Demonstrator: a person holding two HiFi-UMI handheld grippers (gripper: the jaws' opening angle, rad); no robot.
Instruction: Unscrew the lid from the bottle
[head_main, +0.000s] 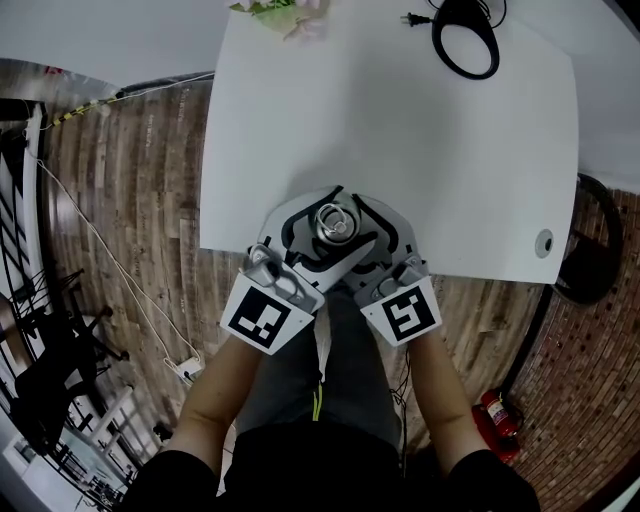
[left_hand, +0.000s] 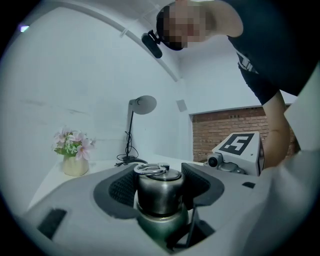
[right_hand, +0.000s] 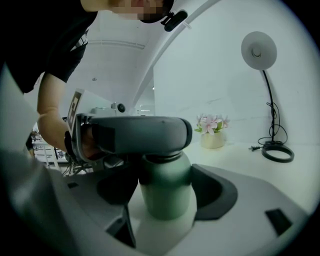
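Observation:
A green metal bottle (right_hand: 167, 187) with a steel lid (left_hand: 159, 192) stands at the near edge of the white table (head_main: 400, 130). In the head view, only the lid's top (head_main: 333, 222) shows between both grippers. My left gripper (left_hand: 160, 186) comes in from the left at lid height, and its dark pads (left_hand: 122, 189) press the lid's sides below the wire ring. My right gripper (right_hand: 167, 195) sits lower, shut on the bottle's green body. In the right gripper view, the left gripper's grey jaw (right_hand: 140, 135) hides the lid.
A black lamp with a ring base (head_main: 465, 35) and its plug stand at the table's far right. A small vase of pink flowers (head_main: 280, 15) is at the far left. The table's front edge runs just under the grippers, with wooden floor (head_main: 130, 200) below.

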